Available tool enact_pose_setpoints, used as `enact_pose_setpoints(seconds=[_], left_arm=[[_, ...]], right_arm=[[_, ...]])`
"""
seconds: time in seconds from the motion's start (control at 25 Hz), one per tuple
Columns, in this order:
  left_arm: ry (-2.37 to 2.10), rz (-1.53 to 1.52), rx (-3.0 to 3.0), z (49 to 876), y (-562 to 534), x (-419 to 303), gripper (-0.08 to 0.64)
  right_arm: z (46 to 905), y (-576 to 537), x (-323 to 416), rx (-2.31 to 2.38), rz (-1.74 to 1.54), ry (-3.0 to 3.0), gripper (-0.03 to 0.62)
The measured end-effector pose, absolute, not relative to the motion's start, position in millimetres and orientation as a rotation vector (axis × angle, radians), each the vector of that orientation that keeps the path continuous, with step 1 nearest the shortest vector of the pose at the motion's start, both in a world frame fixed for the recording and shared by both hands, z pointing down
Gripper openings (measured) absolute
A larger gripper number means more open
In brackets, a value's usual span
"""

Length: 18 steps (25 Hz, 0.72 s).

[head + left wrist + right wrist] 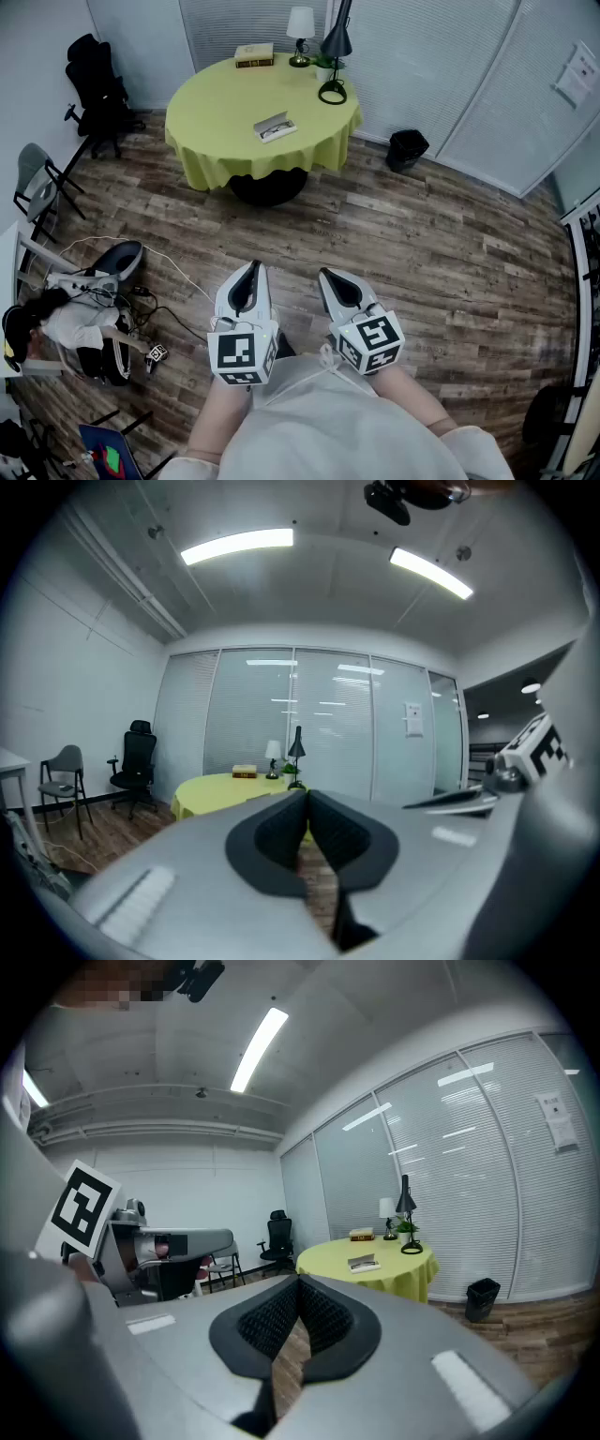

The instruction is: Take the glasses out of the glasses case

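Note:
An open glasses case (275, 127) with the glasses inside lies on a round table with a yellow-green cloth (216, 112), far ahead of me across the room. In the right gripper view the glasses case (362, 1262) shows on the yellow table (394, 1265). Both grippers are held close to my body, far from the table. My left gripper (250, 273) is shut with nothing in it; its jaws meet in the left gripper view (306, 803). My right gripper (332, 279) is shut and empty too, its tips touching in the right gripper view (300, 1290).
On the table stand a book (253, 55), a white lamp (300, 34), a black desk lamp (334, 56) and a small plant. A black bin (407, 148) sits right of the table. An office chair (96, 86), a folding chair (37, 192) and cables and bags (94, 309) are on the left.

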<state>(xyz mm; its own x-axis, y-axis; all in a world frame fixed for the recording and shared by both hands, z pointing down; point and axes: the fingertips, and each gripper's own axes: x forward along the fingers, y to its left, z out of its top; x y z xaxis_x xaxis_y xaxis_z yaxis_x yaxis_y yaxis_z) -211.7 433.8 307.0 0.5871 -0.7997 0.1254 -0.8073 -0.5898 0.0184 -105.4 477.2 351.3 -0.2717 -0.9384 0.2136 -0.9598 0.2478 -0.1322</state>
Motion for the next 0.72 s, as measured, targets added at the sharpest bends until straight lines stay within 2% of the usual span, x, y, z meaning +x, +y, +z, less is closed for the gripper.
enact_pose_setpoints(seconds=[0.72], left_arm=[[-1.309,0.253,2.707,343,434,-191,0.006]], right_arm=[[376,477,-86,1.878,0.442,-2.357,-0.001]])
